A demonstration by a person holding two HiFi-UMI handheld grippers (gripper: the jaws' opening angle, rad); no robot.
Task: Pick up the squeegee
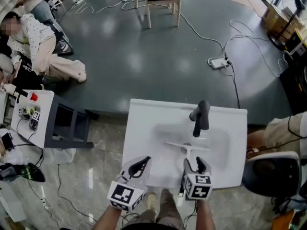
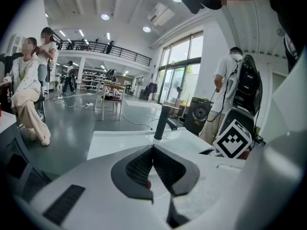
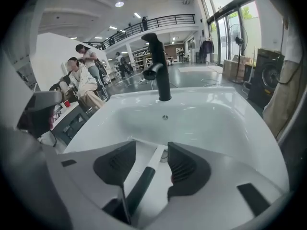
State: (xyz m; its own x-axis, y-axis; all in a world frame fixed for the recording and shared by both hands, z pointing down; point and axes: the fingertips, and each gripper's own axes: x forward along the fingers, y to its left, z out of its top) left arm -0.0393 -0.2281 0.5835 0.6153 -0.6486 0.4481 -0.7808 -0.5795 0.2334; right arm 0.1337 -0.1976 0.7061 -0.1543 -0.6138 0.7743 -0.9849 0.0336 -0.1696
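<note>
The squeegee (image 1: 187,147) lies in the white sink's (image 1: 144,123) basin, its blade crosswise below the black faucet (image 1: 200,116) and its handle running toward the front edge. My right gripper (image 1: 195,163) hangs over that handle and is open. In the right gripper view the squeegee's (image 3: 144,181) white shaft and black grip run between the two pads with a gap on each side of my right gripper (image 3: 151,146). My left gripper (image 1: 143,162) hovers at the sink's front left, shut and empty. In the left gripper view the pads of my left gripper (image 2: 153,150) meet, with the faucet (image 2: 160,123) beyond.
A white side table (image 1: 43,114) with small items stands left of the sink. People sit on the floor (image 1: 38,47) at the far left. Cables and a power strip (image 1: 218,61) lie on the grey floor behind. A chair (image 1: 271,174) stands at the right.
</note>
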